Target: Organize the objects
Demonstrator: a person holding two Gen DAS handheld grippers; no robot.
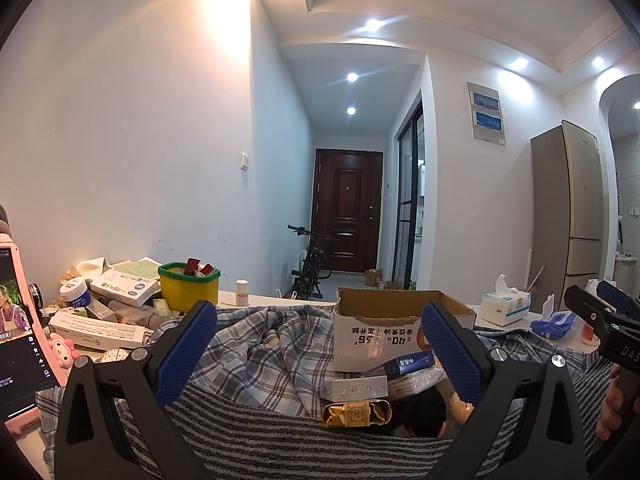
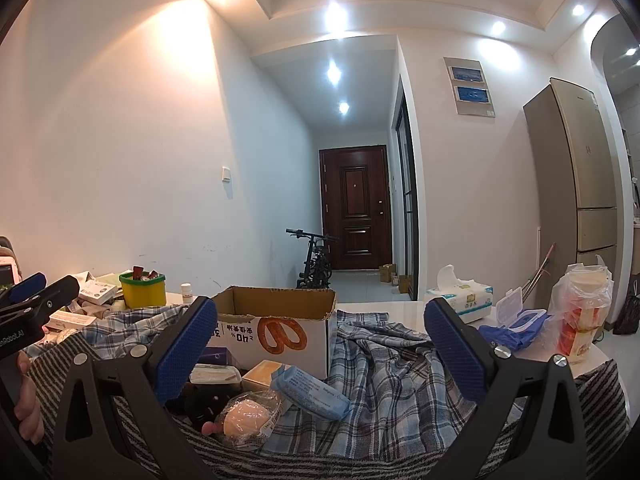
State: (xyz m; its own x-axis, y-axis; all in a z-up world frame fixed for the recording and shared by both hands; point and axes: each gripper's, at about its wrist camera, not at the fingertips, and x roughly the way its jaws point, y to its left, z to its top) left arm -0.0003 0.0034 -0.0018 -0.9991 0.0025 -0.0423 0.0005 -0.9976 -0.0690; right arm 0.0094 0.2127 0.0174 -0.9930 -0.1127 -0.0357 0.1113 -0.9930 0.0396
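Observation:
An open cardboard box (image 1: pixel 376 320) stands on a plaid cloth (image 1: pixel 264 352); it also shows in the right wrist view (image 2: pixel 276 320). In front of it lie small items: a gold packet (image 1: pixel 356 414), a white box (image 1: pixel 354 387), a dark blue box (image 1: pixel 412 362), a blue tissue pack (image 2: pixel 310 392), a wrapped bun (image 2: pixel 246 420). My left gripper (image 1: pixel 320 344) is open and empty above them. My right gripper (image 2: pixel 320 344) is open and empty over the cloth.
A yellow tub (image 1: pixel 189 286) with a green rim, medicine boxes (image 1: pixel 124 286) and a white bottle (image 1: pixel 242 293) crowd the left. A pink phone (image 1: pixel 20 332) stands at far left. A tissue box (image 2: pixel 460 296), wipes (image 2: pixel 520 316) and a bagged cup (image 2: pixel 580 312) sit right.

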